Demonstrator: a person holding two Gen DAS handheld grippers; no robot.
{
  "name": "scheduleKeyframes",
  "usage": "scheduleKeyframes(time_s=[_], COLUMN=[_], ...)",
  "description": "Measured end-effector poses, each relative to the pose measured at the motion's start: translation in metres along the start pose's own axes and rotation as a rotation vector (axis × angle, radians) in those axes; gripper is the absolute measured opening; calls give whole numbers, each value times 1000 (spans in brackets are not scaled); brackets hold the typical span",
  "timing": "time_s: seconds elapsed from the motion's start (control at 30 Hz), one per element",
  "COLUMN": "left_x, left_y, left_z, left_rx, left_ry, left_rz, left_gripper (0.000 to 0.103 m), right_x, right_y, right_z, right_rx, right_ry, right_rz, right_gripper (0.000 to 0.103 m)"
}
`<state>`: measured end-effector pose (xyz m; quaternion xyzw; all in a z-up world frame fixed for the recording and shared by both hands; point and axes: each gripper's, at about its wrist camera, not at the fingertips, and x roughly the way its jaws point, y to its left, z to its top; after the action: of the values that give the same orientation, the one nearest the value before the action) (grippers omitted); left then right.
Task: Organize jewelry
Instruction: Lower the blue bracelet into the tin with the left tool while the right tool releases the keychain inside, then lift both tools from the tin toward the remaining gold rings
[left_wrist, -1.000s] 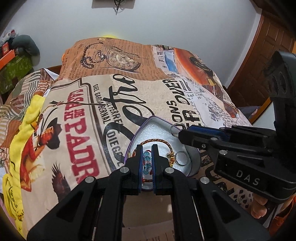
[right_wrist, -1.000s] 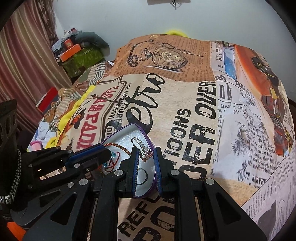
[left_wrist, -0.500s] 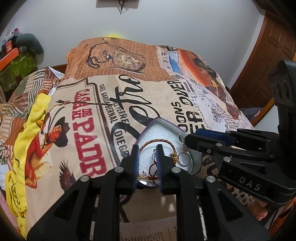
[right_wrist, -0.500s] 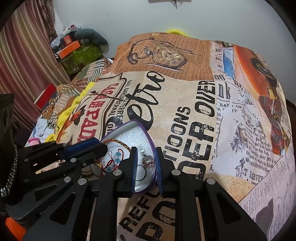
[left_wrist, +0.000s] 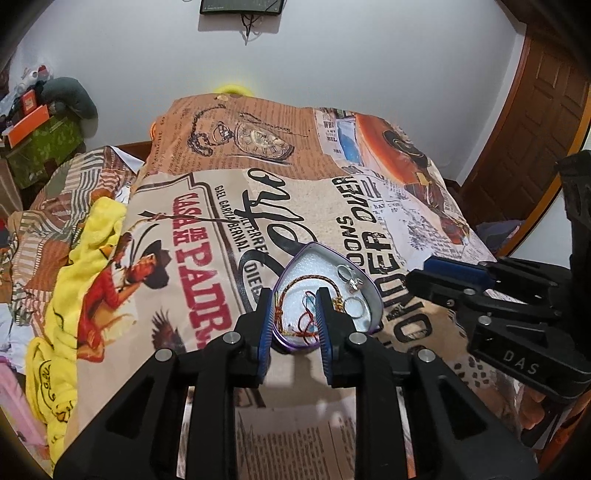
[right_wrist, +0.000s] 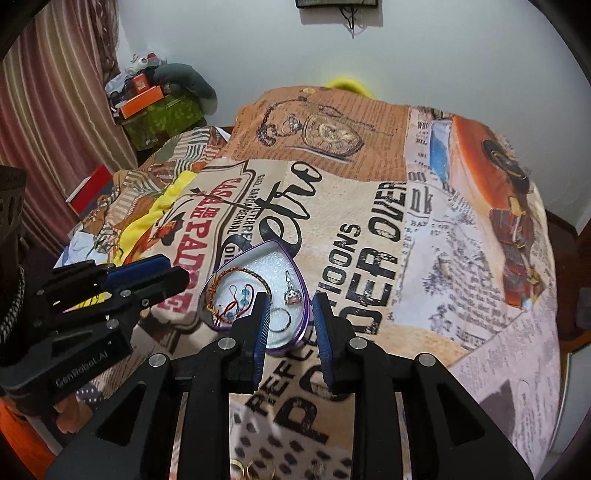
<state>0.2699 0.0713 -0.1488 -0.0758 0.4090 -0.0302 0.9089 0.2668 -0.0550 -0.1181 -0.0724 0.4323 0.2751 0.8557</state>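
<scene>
A purple heart-shaped tin (left_wrist: 373, 291) (right_wrist: 301, 326) with white foam lies on the printed bed cover. In it are a braided orange bracelet (left_wrist: 303, 278) (right_wrist: 236, 273), a red cord with blue beads (left_wrist: 304, 326) (right_wrist: 238, 301), a jewelled ring (left_wrist: 352, 280) (right_wrist: 291, 295) and a plain silver ring (left_wrist: 355, 306) (right_wrist: 280, 319). My left gripper (left_wrist: 294, 326) is open and empty just above the tin's near edge. My right gripper (right_wrist: 289, 330) is open and empty over the tin's right side.
The printed bed cover (left_wrist: 207, 229) spans the bed. A yellow cloth (left_wrist: 92, 258) lies at the left. Small gold rings (right_wrist: 251, 470) lie near the front edge in the right wrist view. A wooden door (left_wrist: 532, 122) stands at right, cluttered boxes (right_wrist: 147, 99) at back left.
Both grippers have opened and drawn back from the tin. The beaded cord has left the left gripper and the jewelled ring the right; both now lie in the tin.
</scene>
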Motion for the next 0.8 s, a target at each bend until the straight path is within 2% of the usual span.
scheduleKeyframes(time_s=[0.1, 0.23, 0.33, 0.47, 0.63, 0.8], left_x=[-13, -29, -39, -50, -59, -57], left_y=[-5, -14, -20, -30, -40, -50], left_z=[-3, -9, -14, -23, -38, -56], left_rx=[17, 33, 46, 66, 86, 108], left_ry=[-10, -27, -36, -35, -27, 6], left_rz=[9, 13, 14, 11, 1, -5], left_gripper=[22, 31, 32, 32, 38, 40], right_x=[-15, -37, -51, -68, -84, -93], right_y=[3, 5, 5, 5, 3, 0], right_z=[-3, -10, -17, -30, -46, -64], right_rx=[-11, -19, -13, -4, -8, -22], right_ry=[-23, -55, -69, -97, -114, -118], right_rz=[-21, -36, -40, -60, -93, -130], right_gripper=[22, 22, 23, 38, 39, 39])
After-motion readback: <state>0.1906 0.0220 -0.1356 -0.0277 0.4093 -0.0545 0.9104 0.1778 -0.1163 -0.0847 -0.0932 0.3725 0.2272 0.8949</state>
